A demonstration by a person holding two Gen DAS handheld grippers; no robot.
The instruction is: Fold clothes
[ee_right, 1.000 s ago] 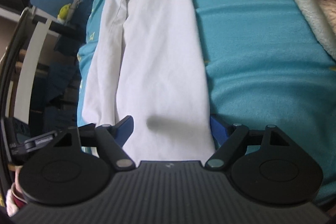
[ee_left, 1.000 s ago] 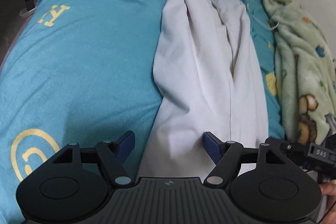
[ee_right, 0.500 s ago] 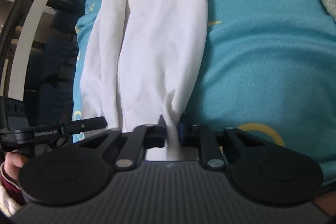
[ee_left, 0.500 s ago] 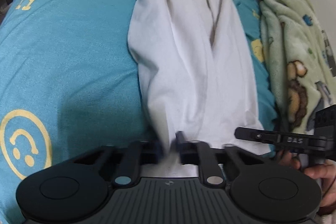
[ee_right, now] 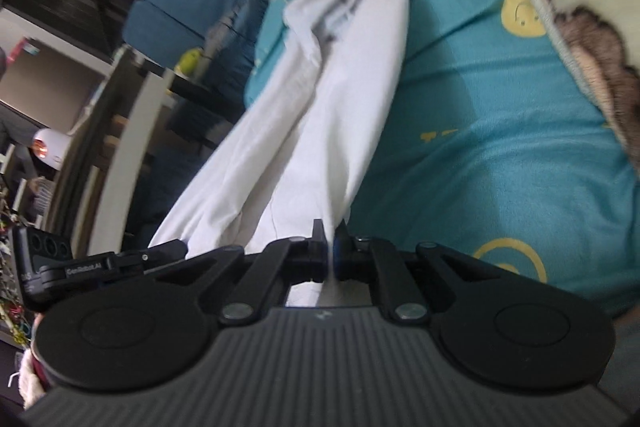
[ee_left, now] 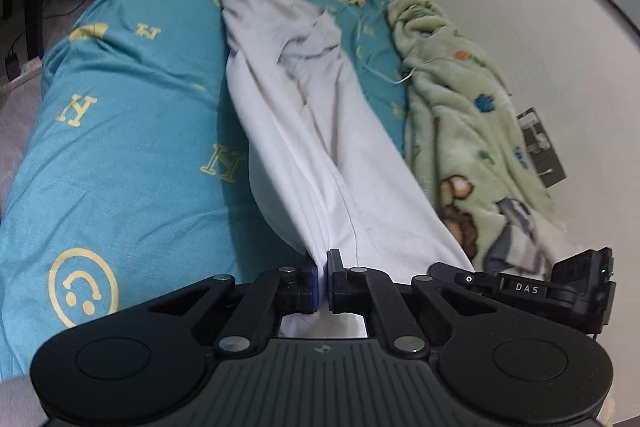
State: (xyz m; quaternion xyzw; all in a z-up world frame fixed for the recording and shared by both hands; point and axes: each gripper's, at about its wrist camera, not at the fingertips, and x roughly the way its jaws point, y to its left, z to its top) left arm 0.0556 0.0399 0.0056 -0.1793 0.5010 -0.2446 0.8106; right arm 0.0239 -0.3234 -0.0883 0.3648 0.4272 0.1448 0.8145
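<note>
White garment (ee_left: 320, 147), blue sofa (ee_right: 180, 15) right-view only

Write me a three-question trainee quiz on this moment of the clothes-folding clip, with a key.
1. True or false: both tools are shut on the white garment.
2. What lies against the wall beside the garment? A) green fleece blanket B) red towel C) striped pillow
3. Fill in: the teal bedsheet carries yellow letters and ____ faces.

Key
1. True: left tool and right tool each pinch its near edge.
2. A, the green fleece blanket.
3. smiley
</note>
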